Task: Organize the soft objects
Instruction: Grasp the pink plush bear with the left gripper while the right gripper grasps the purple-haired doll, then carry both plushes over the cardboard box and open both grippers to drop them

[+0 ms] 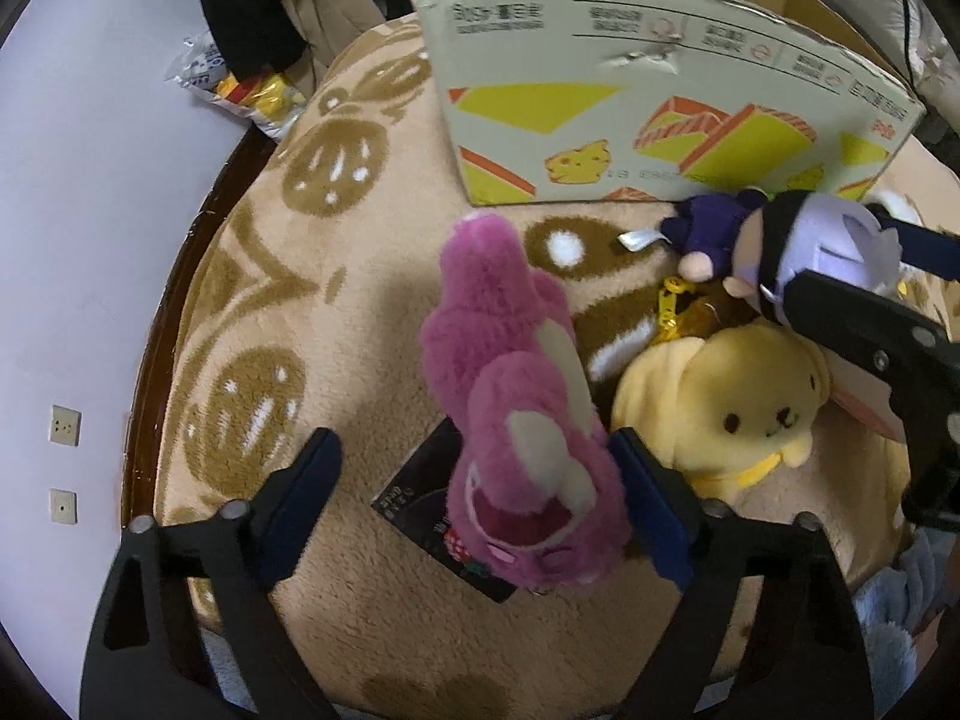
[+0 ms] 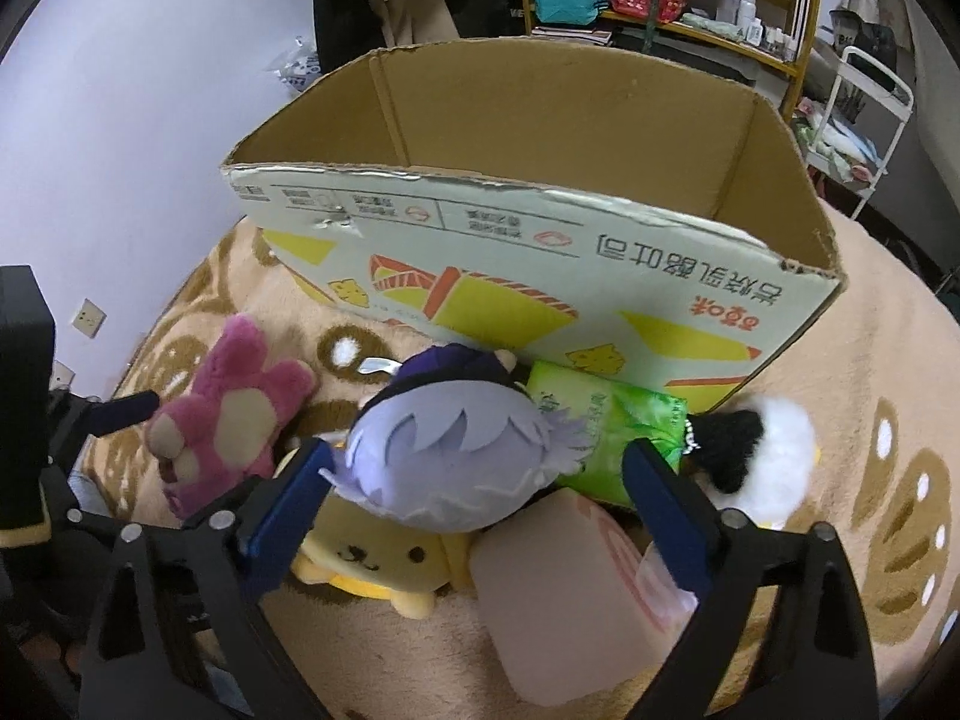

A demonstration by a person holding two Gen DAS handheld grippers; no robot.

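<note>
Pink plush (image 1: 528,420): lies between the fingers of the left hand-held gripper (image 1: 474,498), head toward the camera, legs pointing forward toward the box. Its side touches the right finger; the left finger stands apart from it.
Left hand-held gripper: jaws spread wide, released; nothing is clamped.
Lavender-haired doll (image 2: 450,450): sits between the fingers of the right hand-held gripper (image 2: 480,498), head toward the camera, dark purple body pointing forward. The left finger touches the hair; the right finger shows a gap.
Right hand-held gripper: jaws spread, not clenched. Whether the doll is carried by it or rests on the pile below, I cannot tell.
Yellow dog plush (image 1: 732,408): just right of the left hand-held gripper's right finger, and directly below the lavender-haired doll in the right wrist view.
Green packet (image 2: 606,426): ahead of the right hand-held gripper, behind the doll, against the box front.
Pink block (image 2: 570,600): below the right hand-held gripper, beside its right finger.
Black-and-white fluffy toy (image 2: 762,456): just right of the right hand-held gripper.
Dark card (image 1: 420,492): under the pink plush.
Cardboard box (image 2: 540,276): open-topped, ahead of both hand-held grippers.
Blanket (image 1: 336,312): tan with brown pattern, carrying everything.
</note>
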